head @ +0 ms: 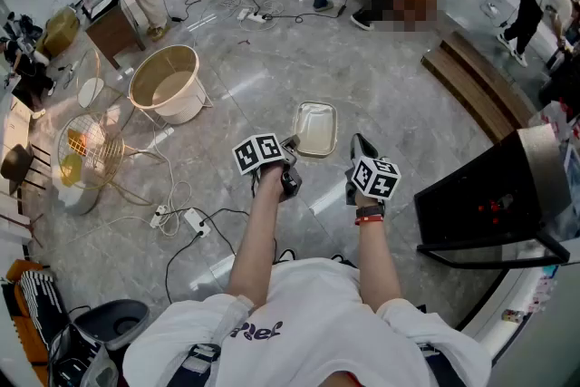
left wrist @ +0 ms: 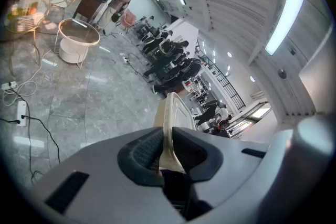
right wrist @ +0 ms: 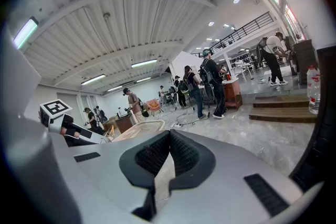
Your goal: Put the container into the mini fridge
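At about nine o'clock in the head view stands one gold wire cage [head: 88, 149] with yellow and orange things inside. Just beyond it, at ten o'clock, stands one cream round tub [head: 168, 84]. Two white power strips [head: 195, 222] lie on the grey floor [head: 272, 77] near the cage, their cords looping toward your feet.

You hold two grippers, each with one cube of black-and-white square markers. Your left gripper [head: 292, 145] is clamped on the near left rim of the single container [head: 316, 124], a shallow cream rectangular tray. It hangs above the floor at twelve o'clock from your hands. In the left gripper view, the rim stands edge-on between the two dark pads [left wrist: 144, 152]. Your right gripper [head: 360, 145] is just beside the tray and apart from it. Its jaws are together, with nothing between them.

One black mini fridge [head: 494, 195] stands at three o'clock, well apart from the tray.

The dark lettering on your white shirt [head: 299, 322] is too creased to read.
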A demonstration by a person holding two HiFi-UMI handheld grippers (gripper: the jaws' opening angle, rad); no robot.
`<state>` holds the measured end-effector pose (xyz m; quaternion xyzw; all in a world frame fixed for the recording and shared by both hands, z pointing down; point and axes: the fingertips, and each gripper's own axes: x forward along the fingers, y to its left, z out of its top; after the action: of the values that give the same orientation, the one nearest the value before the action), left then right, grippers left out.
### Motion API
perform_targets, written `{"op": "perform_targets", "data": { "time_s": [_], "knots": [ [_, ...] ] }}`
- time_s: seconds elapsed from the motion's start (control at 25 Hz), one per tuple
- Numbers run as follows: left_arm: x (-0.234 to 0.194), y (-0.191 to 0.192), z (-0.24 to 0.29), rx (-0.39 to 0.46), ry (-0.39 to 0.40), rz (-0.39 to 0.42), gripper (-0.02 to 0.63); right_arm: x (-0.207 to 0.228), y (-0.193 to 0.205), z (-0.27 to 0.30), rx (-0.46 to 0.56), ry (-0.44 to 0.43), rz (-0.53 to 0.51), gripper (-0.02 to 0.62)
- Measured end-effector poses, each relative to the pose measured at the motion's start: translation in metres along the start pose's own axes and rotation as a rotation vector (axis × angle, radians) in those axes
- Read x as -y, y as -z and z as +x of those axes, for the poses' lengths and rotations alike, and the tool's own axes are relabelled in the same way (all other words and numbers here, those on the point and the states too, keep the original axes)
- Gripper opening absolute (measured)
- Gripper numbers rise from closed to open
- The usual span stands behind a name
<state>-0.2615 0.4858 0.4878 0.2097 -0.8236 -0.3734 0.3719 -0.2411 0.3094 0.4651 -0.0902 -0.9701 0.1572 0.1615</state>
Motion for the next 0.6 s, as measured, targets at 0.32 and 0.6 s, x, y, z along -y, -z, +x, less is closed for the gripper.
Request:
{"op": "perform_targets", "data": {
  "time_s": [0.32,0.6],
  "knots": [
    [0.013,0.004,0.020,-0.027,0.032,0.011,0.066,0.027,-0.006,-0.004,0.030,0.060,0.052,0.014],
    [0.064,0.036,0.065,-0.070,0.081,0.056,0.066,0.088,-0.024,-0.037,0.120,0.066,0.161,0.015]
  ]
}}
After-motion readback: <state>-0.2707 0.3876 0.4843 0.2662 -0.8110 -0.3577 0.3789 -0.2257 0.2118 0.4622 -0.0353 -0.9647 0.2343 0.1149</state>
